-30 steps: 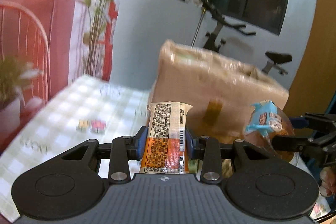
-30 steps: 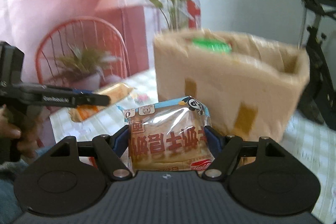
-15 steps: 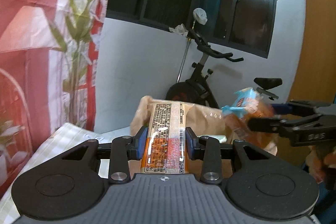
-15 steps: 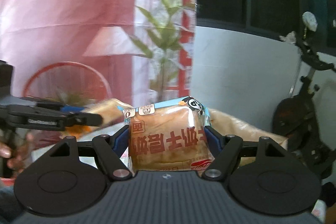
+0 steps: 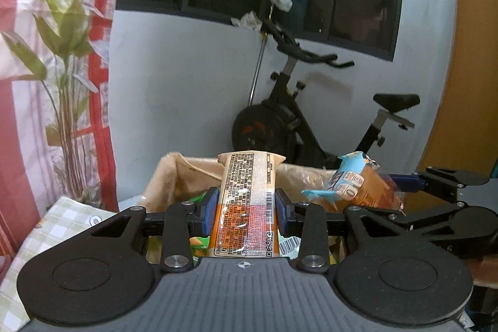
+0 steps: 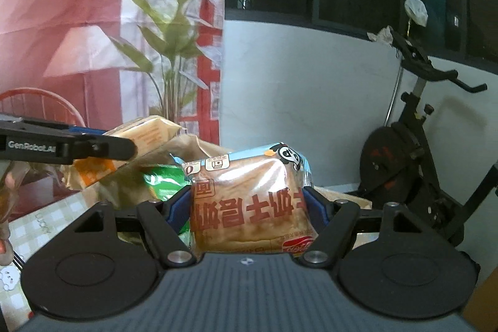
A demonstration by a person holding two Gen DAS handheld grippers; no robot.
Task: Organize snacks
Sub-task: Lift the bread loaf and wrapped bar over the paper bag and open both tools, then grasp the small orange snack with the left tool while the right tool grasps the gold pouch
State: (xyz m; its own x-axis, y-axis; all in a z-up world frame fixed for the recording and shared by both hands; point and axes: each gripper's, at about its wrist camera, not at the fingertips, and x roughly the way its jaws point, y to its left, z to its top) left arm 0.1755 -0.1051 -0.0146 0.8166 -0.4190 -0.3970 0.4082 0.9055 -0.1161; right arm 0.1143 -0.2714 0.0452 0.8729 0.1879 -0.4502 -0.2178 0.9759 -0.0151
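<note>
Both snacks hang over the open cardboard box [image 5: 174, 173] but are not yet dropped in: the left gripper [image 5: 246, 209] is clenched on the long orange-ended snack bar [image 5: 247, 201], the right gripper [image 6: 249, 207] on the bread packet [image 6: 249, 207], while a green packet [image 6: 165, 179] already lies inside.

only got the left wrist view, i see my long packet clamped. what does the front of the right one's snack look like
Observer: The bread packet has clear film, big red lettering and a small panda at its top corner.
Operator: is the right gripper squeezing it
Observer: Yes, the right gripper has both blue pads against its sides.
Operator: anything already in the box
Observer: A green packet lies in the cardboard box.
</note>
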